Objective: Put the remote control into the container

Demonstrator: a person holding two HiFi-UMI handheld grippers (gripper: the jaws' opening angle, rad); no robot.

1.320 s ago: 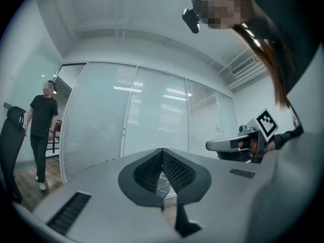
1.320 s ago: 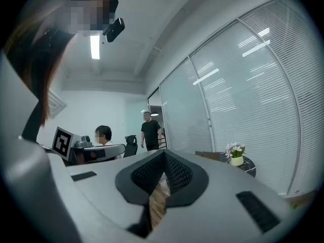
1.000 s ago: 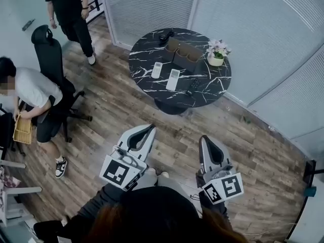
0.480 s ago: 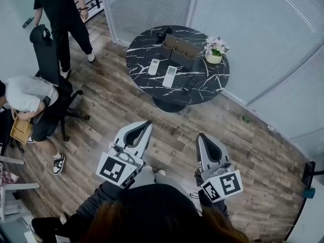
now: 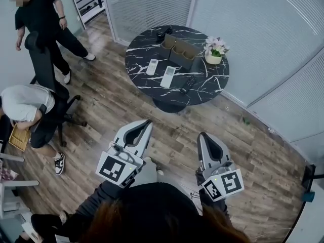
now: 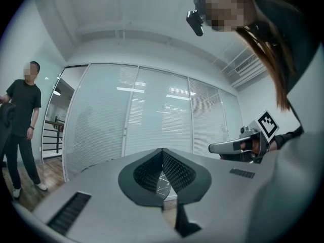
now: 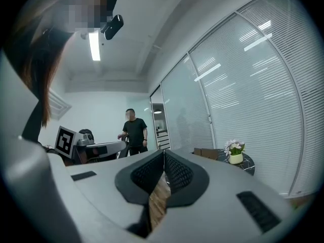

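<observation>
Both jaw pairs are clenched on nothing: I hold my left gripper and right gripper level over the floor, well short of the table. On it the black remote lies near the front edge, with a long white remote and a short white remote to its left. The container stands behind them, apart, beside a flower pot.

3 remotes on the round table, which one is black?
The rightmost one, the black remote, below the flower pot in the head view. The shorter white remote and longer white remote lie left of it.
</observation>
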